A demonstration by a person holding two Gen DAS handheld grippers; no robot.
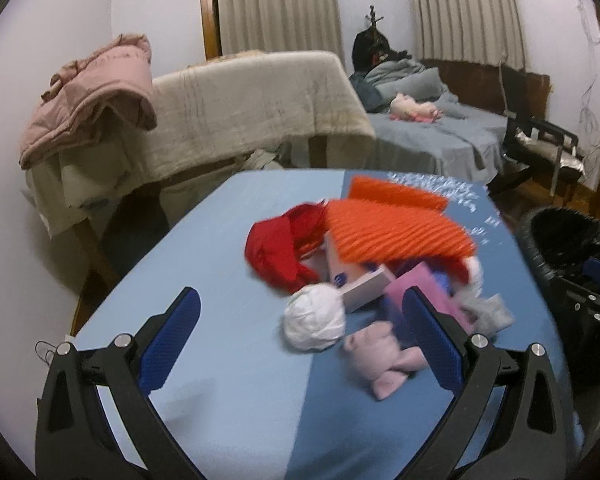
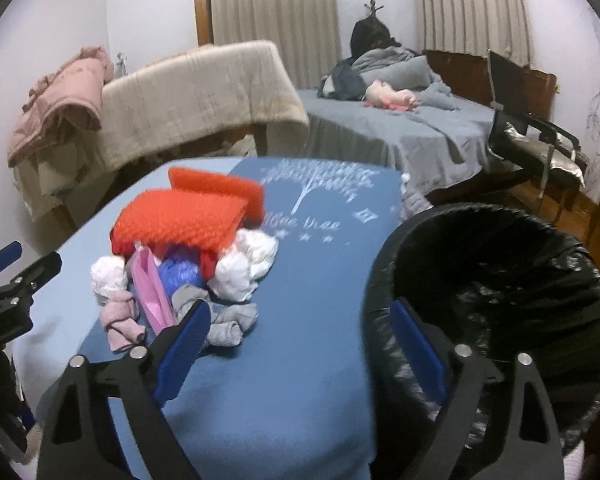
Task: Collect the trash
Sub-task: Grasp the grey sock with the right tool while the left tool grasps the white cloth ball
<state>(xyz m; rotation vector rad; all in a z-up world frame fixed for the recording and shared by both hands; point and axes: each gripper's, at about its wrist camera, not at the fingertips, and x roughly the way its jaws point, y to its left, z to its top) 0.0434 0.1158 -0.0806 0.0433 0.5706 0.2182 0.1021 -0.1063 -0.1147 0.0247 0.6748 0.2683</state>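
Note:
A pile of trash and cloth lies on the blue table cover [image 1: 228,360]. In it are a white crumpled paper ball [image 1: 314,320], a pink box [image 1: 432,292], a pink sock [image 1: 376,360], a grey sock [image 1: 488,312] and a blue crumpled wad [image 2: 180,274]. My left gripper [image 1: 300,294] is open just short of the paper ball, with nothing between its pads. My right gripper [image 2: 300,308] is open over the bare cover, between the pile and the black-lined bin [image 2: 500,280], and holds nothing. More white crumpled paper [image 2: 244,268] lies on the pile's right side.
Orange knitted cloths [image 1: 396,232] and a red cloth [image 1: 276,248] lie on the back of the pile. The bin [image 1: 568,240] stands off the table's right edge. Behind the table are a blanket-draped frame [image 1: 260,92], a bed [image 2: 400,128] and a chair [image 2: 532,136].

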